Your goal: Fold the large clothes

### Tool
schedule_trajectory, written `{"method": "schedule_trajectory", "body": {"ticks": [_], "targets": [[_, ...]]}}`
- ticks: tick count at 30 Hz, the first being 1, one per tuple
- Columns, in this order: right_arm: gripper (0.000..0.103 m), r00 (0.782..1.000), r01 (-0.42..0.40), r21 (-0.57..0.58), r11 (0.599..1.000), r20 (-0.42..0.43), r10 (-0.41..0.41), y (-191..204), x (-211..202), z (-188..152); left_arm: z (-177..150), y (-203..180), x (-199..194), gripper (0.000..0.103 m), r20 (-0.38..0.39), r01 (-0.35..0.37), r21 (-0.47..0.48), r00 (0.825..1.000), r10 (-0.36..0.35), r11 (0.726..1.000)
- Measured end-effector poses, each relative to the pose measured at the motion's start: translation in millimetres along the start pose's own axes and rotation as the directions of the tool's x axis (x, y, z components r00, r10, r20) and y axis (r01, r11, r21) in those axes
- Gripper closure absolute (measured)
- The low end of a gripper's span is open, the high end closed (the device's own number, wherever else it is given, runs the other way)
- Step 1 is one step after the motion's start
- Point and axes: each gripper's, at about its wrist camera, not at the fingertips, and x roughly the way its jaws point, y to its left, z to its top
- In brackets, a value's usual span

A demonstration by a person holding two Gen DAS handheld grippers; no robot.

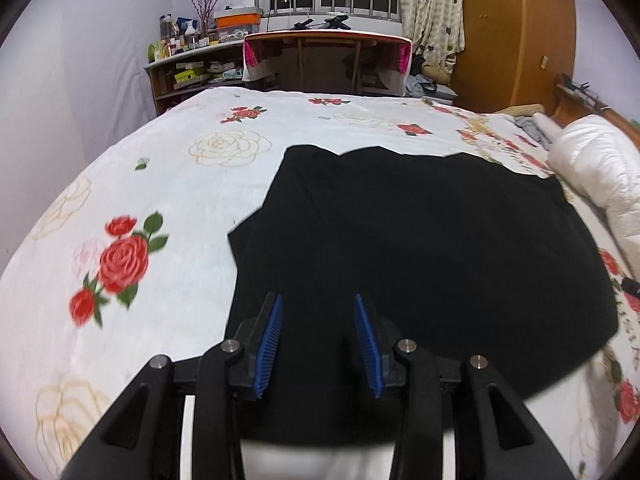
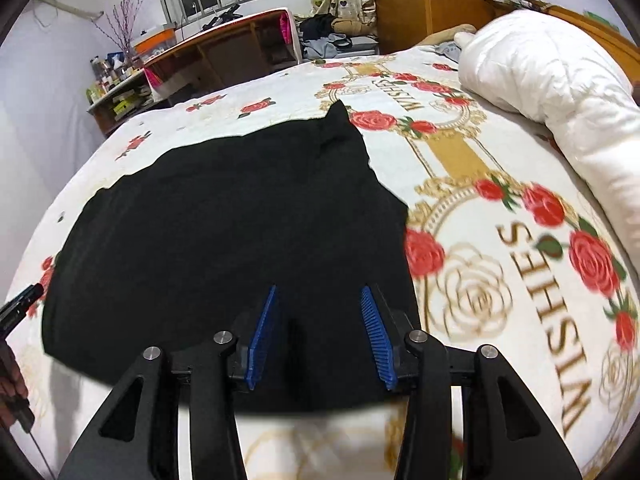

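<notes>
A large black garment (image 1: 420,248) lies spread flat on a bed with a white rose-print cover (image 1: 140,208); it also shows in the right wrist view (image 2: 232,232). My left gripper (image 1: 318,300) is open, its blue pads above the garment's near left edge, holding nothing. My right gripper (image 2: 318,292) is open above the garment's near right part, holding nothing. The tip of the left gripper (image 2: 20,304) shows at the left edge of the right wrist view.
A rolled white duvet (image 2: 552,92) lies along the bed's right side by the headboard. A wooden desk (image 1: 328,56) and a cluttered shelf (image 1: 184,64) stand past the far edge of the bed. A wooden wardrobe (image 1: 516,32) is at the far right.
</notes>
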Motion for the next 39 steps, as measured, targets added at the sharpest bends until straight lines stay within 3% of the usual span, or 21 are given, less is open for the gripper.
{"method": "schedule_trajectory", "body": {"ticks": [6,8,11,13,24,35,39], "targets": [[0.051,1.0,-0.03,0.022,0.999,-0.009,0.03,-6.0,-27.9,-30.7,-27.9,4.9,-36.9,0.06,-0.019,0.032,-0.034,0.999,-0.033,0.999],[0.051,0.999,-0.039,0.018,0.999,-0.004,0.039,-7.6,-32.7,-35.7,-30.5,7.9,-43.2,0.054,-0.019,0.039,-0.039,0.999,-0.04,0.998],[0.044,0.998,-0.056,0.026,0.998,-0.009,0.056,-11.4,-32.4,-35.3,-27.1,16.0,-41.1,0.052,-0.027,0.039,-0.049,0.999,-0.041,0.998],[0.039,0.997,-0.073,0.033,0.997,-0.02,0.074,-14.0,-29.7,-31.9,-22.9,22.8,-37.3,0.051,-0.035,0.032,-0.059,0.999,-0.034,0.998],[0.038,0.994,-0.101,0.014,0.995,-0.029,0.102,-25.4,-5.4,-2.9,-1.2,37.4,-4.6,0.048,-0.043,-0.018,-0.059,0.999,0.016,0.998],[0.037,0.992,-0.107,0.041,0.993,-0.065,0.109,-39.6,37.4,17.9,12.3,44.0,40.0,0.047,-0.087,0.004,-0.051,0.996,-0.009,0.999],[0.03,0.99,-0.108,0.061,0.992,-0.084,0.113,-48.1,53.8,22.1,19.7,53.8,55.9,0.046,-0.098,0.046,-0.088,0.994,-0.054,0.995]]}}
